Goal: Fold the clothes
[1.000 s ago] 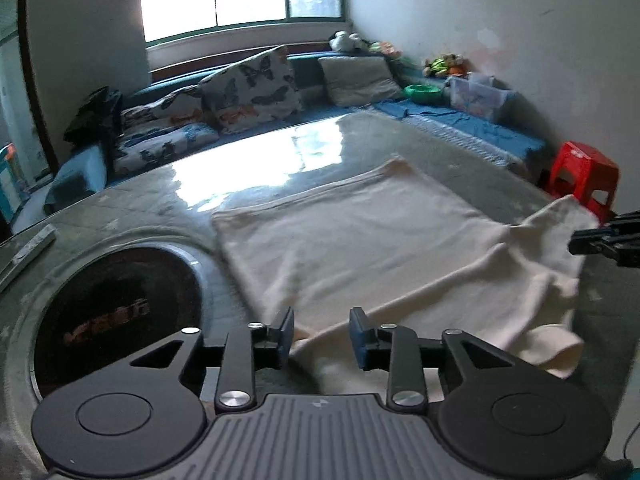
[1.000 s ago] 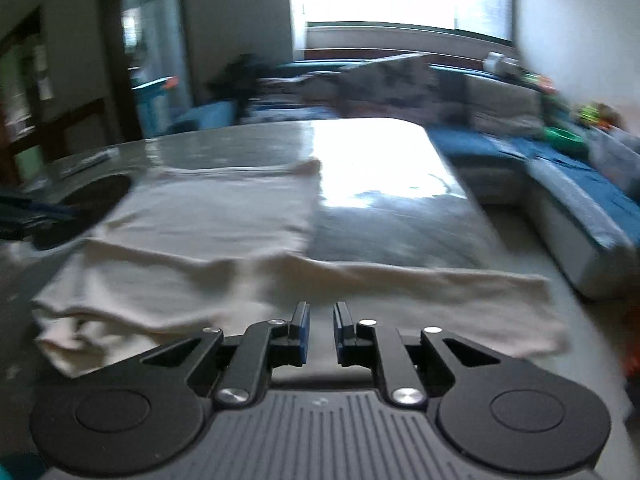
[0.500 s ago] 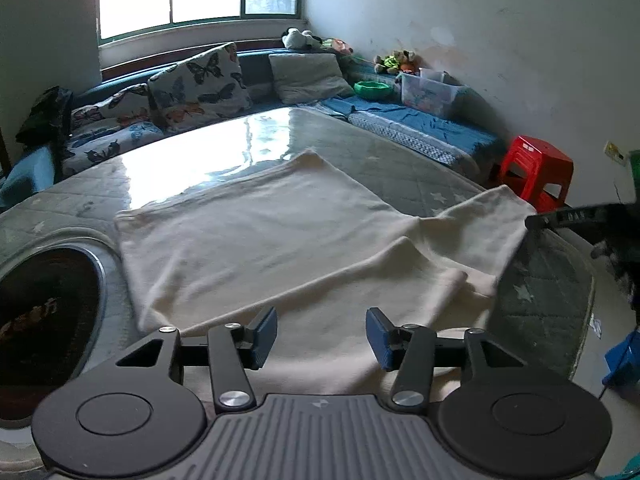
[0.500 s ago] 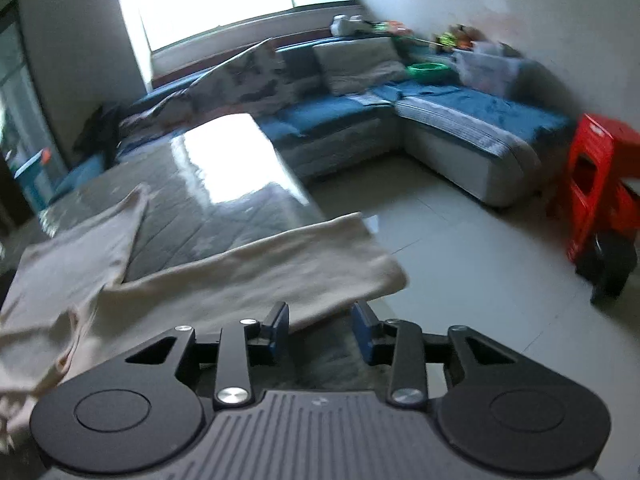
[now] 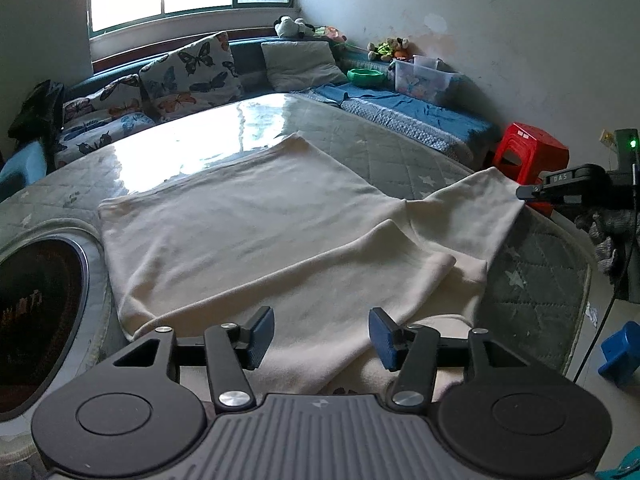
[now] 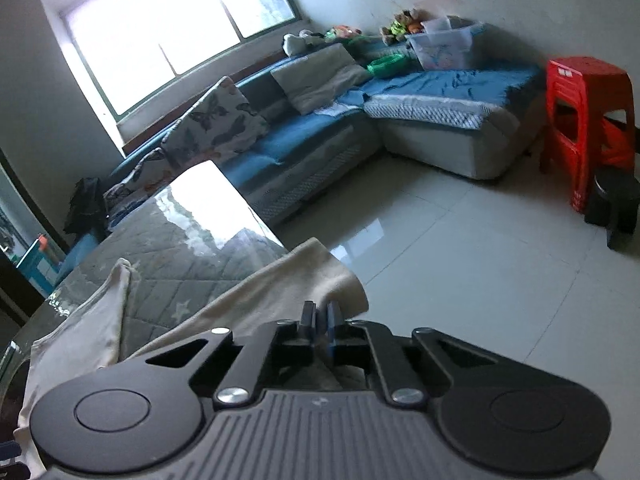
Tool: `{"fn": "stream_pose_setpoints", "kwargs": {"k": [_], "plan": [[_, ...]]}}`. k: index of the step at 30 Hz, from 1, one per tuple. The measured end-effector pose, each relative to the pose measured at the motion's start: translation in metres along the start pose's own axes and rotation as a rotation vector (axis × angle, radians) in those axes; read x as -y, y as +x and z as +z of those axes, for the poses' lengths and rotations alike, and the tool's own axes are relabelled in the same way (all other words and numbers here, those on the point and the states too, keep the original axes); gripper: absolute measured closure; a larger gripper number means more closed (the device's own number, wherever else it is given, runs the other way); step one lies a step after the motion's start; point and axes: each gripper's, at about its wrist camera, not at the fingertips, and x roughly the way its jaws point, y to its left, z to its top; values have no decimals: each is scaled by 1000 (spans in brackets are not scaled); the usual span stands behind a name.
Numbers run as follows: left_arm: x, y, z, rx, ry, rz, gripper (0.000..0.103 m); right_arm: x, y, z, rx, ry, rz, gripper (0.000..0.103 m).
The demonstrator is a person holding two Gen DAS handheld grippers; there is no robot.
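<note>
A cream garment (image 5: 248, 232) lies spread on the quilted table (image 5: 400, 148), with one fold across its near part. My left gripper (image 5: 321, 334) is open and hovers over the garment's near edge, holding nothing. My right gripper (image 6: 319, 330) is shut on the end of the garment's sleeve (image 6: 280, 284) at the table's right edge. In the left wrist view the right gripper (image 5: 524, 192) shows at the far right, pinching the sleeve's corner (image 5: 496, 188).
A round dark inset (image 5: 36, 312) sits in the table at the left. A blue sofa (image 6: 320, 136) with butterfly cushions (image 5: 188, 72) runs behind. A red stool (image 6: 588, 120) stands on the tiled floor at the right, a blue stool (image 5: 620, 352) lower right.
My left gripper opened wider and moved right along the garment's near edge. My right gripper swung out to the sleeve's end and closed on it.
</note>
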Motion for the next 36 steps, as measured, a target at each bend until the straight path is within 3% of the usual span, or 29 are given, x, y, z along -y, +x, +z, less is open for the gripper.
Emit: {"fn": "stream_pose_setpoints", "kwargs": {"k": [3, 11, 20, 26, 33, 36], "plan": [[-1, -1, -1, 1, -5, 3, 47, -10, -12, 6, 37, -17, 41, 99], [-10, -12, -4, 27, -26, 32, 43, -91, -55, 28, 87, -199, 302, 99], [-43, -44, -19, 70, -100, 119, 38, -210, -59, 5, -26, -432, 588, 99], [-65, -60, -34, 78, -159, 170, 36, -275, -43, -44, -156, -551, 699, 99], [-84, -71, -51, 72, -217, 210, 36, -299, -32, -95, -335, -643, 773, 94], [-84, -72, -51, 74, -224, 197, 36, -294, -43, -97, -316, -716, 756, 94]]}}
